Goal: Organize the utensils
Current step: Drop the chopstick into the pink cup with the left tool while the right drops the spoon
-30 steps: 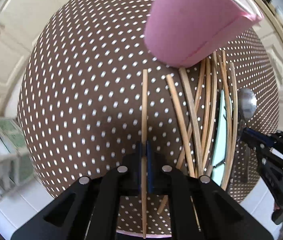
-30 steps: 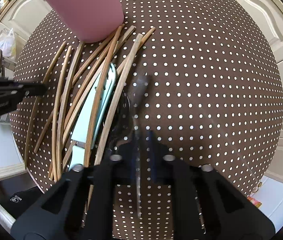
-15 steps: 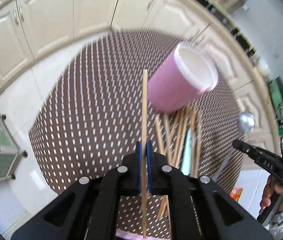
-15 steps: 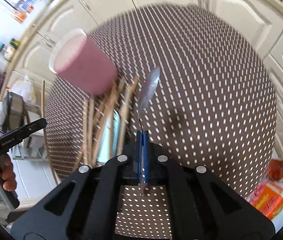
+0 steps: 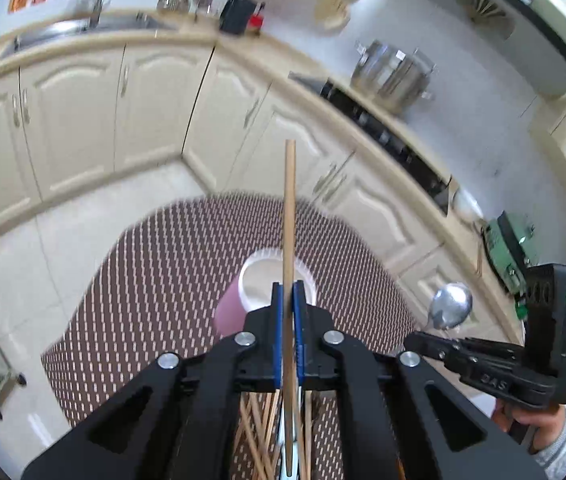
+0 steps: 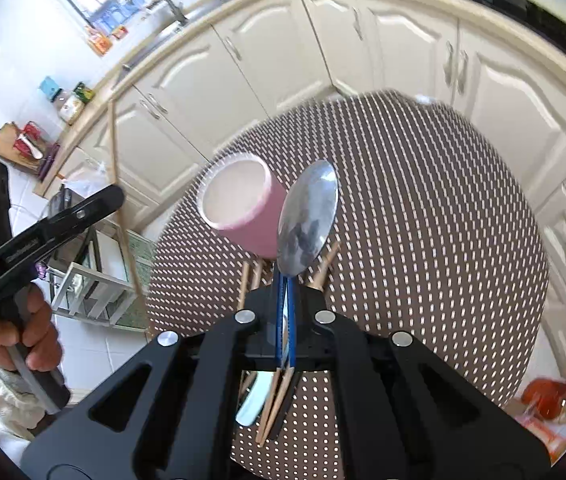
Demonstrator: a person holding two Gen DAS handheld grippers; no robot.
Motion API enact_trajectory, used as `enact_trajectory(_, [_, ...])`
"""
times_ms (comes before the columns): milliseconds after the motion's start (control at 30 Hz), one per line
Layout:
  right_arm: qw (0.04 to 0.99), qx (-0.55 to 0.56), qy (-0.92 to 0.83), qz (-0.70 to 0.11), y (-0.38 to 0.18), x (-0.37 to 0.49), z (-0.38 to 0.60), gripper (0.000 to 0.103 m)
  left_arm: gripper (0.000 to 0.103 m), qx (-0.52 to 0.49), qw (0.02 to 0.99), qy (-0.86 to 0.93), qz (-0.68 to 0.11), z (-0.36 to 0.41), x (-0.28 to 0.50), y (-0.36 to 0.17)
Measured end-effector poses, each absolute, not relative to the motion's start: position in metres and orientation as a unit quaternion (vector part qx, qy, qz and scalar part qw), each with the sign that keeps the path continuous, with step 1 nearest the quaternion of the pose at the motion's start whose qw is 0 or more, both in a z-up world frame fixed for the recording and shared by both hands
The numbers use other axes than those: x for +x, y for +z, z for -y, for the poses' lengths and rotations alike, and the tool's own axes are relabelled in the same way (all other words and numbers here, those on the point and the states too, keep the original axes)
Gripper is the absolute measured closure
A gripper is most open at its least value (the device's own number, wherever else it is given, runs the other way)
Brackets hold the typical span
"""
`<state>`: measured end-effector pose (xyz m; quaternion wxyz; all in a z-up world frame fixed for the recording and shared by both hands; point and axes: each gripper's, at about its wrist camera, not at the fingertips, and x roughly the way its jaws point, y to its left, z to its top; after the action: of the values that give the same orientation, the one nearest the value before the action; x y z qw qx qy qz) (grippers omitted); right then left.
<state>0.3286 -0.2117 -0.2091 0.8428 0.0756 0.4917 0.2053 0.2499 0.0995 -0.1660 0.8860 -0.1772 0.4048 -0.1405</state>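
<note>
Both utensils lifted clear, cup next.

Chopstick (image 5: 289,216) clamped upright in the left gripper (image 5: 288,320) jaws; spoon (image 6: 308,219) clamped by its handle in the right gripper (image 6: 286,312) jaws. A second ago both lay on the dotted counter (image 6: 423,240); now both are raised above the pink cup (image 6: 239,204), which stands by the remaining chopsticks (image 5: 259,424). Judgement: pick-up is done, and dropping each piece into the cup follows.

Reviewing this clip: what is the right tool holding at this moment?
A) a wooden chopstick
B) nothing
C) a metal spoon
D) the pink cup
C: the right tool is closed on the handle of a metal spoon, whose bowl rises beside the pink cup; the left tool grips the chopstick.
</note>
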Motion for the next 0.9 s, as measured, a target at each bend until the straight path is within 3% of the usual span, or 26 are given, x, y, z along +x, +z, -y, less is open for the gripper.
enact_trajectory(333, [0.862,0.046,0.252,-0.438,-0.148,0.35,0.183,0.101,0.098,-0.183,0.927,-0.122,-0.304,-0.086,0.284,-0.125])
enact_trajectory(667, [0.86,0.034,0.255,-0.44,-0.167,0.384,0.167,0.101,0.098,-0.147,0.953,-0.068,-0.256,-0.067,0.326,-0.133])
enact_trajectory(900, [0.849,0.03,0.252,-0.463,-0.189,0.388,0.161,0.101,0.098,-0.112,0.955,-0.045,-0.272,-0.059,0.332,-0.169])
